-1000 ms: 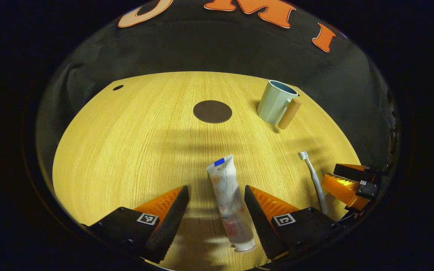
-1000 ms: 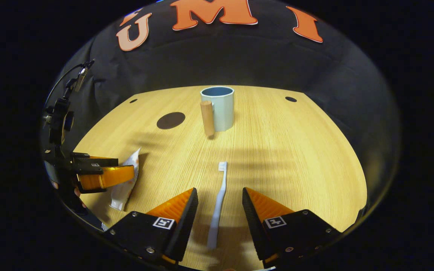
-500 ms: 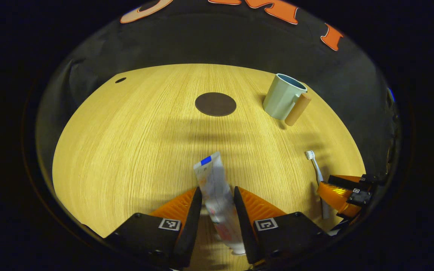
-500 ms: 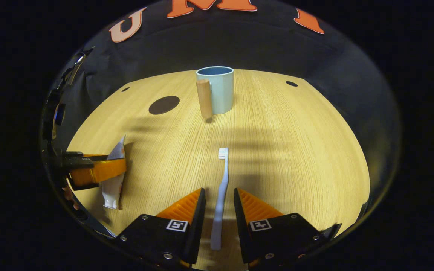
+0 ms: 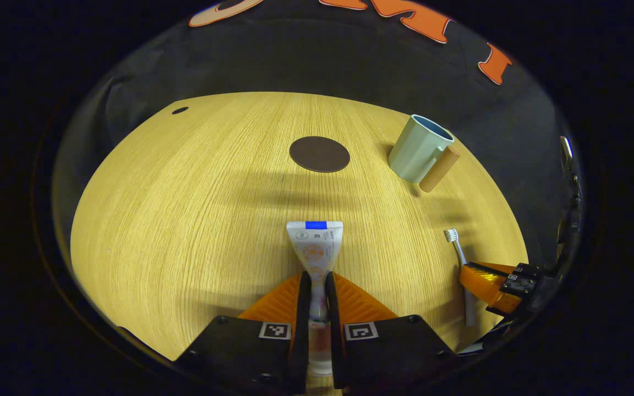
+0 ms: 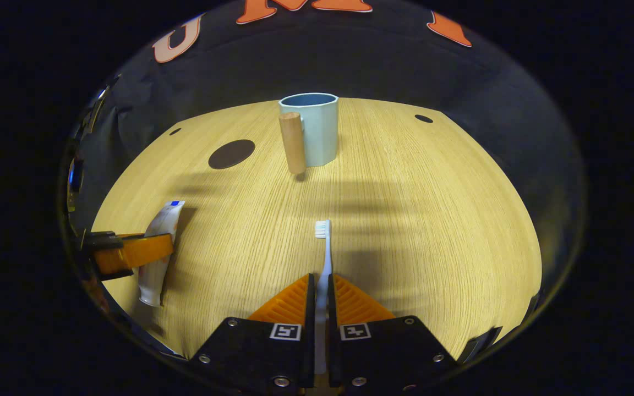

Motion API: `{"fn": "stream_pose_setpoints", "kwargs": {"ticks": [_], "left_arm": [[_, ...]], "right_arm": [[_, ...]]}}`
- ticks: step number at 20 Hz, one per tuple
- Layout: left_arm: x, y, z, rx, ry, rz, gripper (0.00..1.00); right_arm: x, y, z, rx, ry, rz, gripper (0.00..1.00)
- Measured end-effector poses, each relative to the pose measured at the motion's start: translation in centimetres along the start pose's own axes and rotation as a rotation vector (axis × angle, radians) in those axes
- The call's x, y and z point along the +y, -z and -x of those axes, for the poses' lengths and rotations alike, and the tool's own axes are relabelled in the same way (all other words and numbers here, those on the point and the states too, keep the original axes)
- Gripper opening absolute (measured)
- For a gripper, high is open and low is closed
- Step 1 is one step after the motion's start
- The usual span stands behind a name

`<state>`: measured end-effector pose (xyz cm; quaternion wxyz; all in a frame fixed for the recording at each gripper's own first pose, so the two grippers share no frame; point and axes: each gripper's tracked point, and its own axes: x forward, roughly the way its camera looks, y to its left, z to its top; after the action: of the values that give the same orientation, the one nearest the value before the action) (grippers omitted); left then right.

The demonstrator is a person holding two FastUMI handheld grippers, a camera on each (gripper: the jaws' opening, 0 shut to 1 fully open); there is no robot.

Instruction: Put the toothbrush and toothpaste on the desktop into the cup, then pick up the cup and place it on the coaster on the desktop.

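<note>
The white toothpaste tube (image 5: 315, 247) with a blue end points away from me, and my left gripper (image 5: 317, 283) is shut on its middle, low over the wooden desktop (image 5: 185, 192). Off to the left in the right gripper view, the same tube (image 6: 158, 242) sits in the left gripper (image 6: 130, 254). My right gripper (image 6: 321, 286) is shut on the handle of the white toothbrush (image 6: 323, 253), bristles pointing forward. The pale green cup (image 6: 315, 129) with a wooden handle (image 6: 293, 142) stands upright farther back. The dark round coaster (image 5: 319, 154) lies left of the cup (image 5: 419, 148).
The desktop ends at the black booth wall behind the cup. Small dark holes mark the far corners (image 6: 423, 118) (image 5: 179, 110). In the left gripper view the right gripper (image 5: 493, 283) holds the toothbrush (image 5: 456, 247) at the far right.
Both grippers have closed from wide open: the left onto the toothpaste tube, the right onto the toothbrush handle. The tube has turned straight between the fingers.
</note>
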<state>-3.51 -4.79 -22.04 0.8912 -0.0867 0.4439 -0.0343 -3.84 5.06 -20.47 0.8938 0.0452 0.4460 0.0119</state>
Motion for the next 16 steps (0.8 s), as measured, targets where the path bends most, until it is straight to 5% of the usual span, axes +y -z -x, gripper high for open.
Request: {"fn": "stream_pose_setpoints", "kwargs": {"ticks": [4, 16], "left_arm": [[0.1, -0.1, 0.2, -0.014, 0.02, 0.005, 0.21], [0.2, -2.4, 2.3, -0.125, 0.062, -0.013, 0.14]], "right_arm": [[-0.2, -0.2, 0.2, -0.013, -0.008, -0.03, 0.05], [-0.3, -6.4, 3.2, -0.247, -0.102, -0.07, 0.05]]}}
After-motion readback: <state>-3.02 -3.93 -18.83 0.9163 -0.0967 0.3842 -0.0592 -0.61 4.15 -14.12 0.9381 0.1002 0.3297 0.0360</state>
